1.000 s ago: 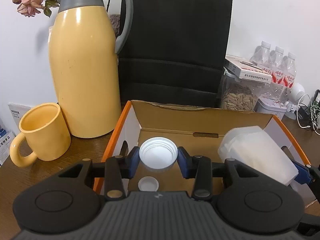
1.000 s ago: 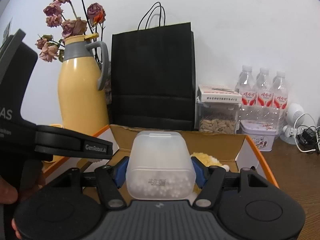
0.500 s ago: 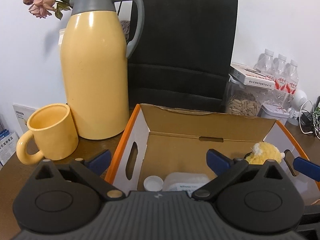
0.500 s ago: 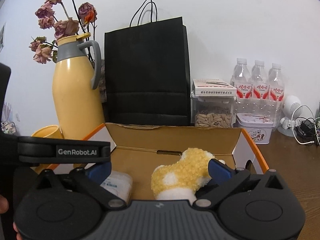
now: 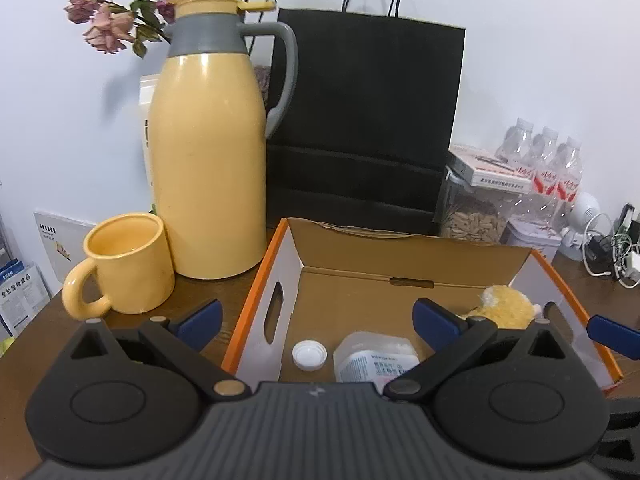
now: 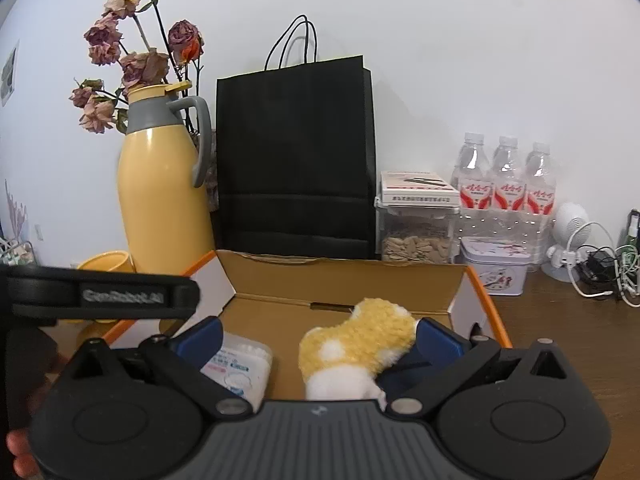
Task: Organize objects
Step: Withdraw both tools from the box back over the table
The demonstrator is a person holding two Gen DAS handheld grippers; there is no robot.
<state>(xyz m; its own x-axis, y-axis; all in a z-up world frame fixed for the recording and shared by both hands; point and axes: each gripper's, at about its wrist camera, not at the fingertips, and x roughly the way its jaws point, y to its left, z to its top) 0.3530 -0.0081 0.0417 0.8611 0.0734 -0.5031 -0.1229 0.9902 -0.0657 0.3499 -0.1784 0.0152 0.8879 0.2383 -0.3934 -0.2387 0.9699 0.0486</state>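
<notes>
Partly hidden: plush toy (image 6: 360, 344); container (image 5: 374, 360)

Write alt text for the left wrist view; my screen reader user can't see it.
The open left gripper hovers over an orange-edged cardboard box holding a small white cap, a translucent plastic container and a yellow plush toy. Left of the box stand a yellow mug and a tall yellow thermos.
</notes>
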